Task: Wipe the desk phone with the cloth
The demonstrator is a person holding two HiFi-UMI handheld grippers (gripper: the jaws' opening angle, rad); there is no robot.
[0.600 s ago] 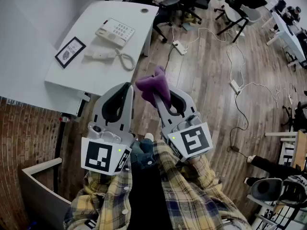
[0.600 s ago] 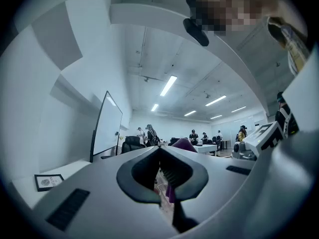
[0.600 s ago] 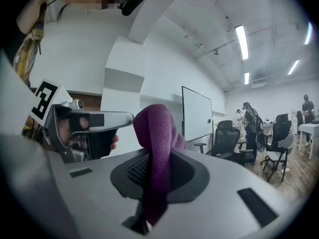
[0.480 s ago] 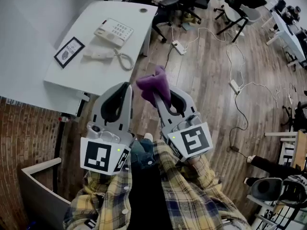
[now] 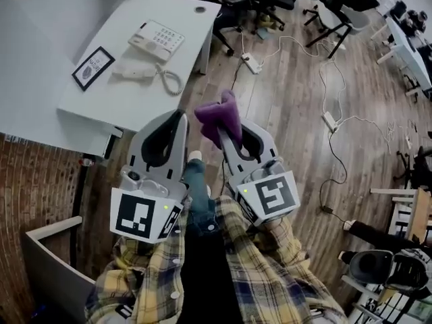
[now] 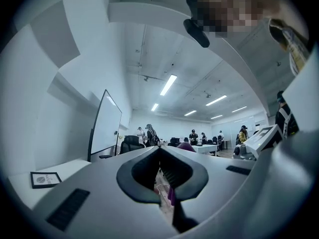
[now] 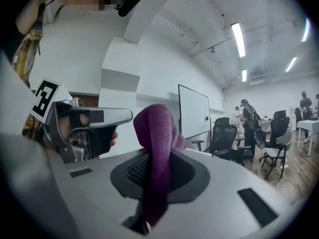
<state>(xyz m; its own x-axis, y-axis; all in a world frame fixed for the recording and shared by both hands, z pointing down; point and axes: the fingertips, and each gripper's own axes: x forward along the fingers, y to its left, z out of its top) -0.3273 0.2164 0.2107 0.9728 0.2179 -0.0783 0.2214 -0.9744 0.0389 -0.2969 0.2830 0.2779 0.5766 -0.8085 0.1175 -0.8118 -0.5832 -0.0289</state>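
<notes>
I'm seeing the phone [image 5: 156,40] sitting on the desk [image 5: 101,106], handset [image 5: 135,73] lying beside it; only the head view is showing them. Right gripper [image 5: 228,132] is clamping the purple cloth [image 5: 219,117], well apart from the phone. Left gripper [image 5: 169,130] jaws are sitting together, empty.

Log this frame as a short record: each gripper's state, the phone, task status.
left gripper: shut, empty
right gripper: shut on purple cloth
desk phone: on white desk, handset lying off the base
also on desk: framed card
task status: wiping not begun; cloth not at the phone
</notes>
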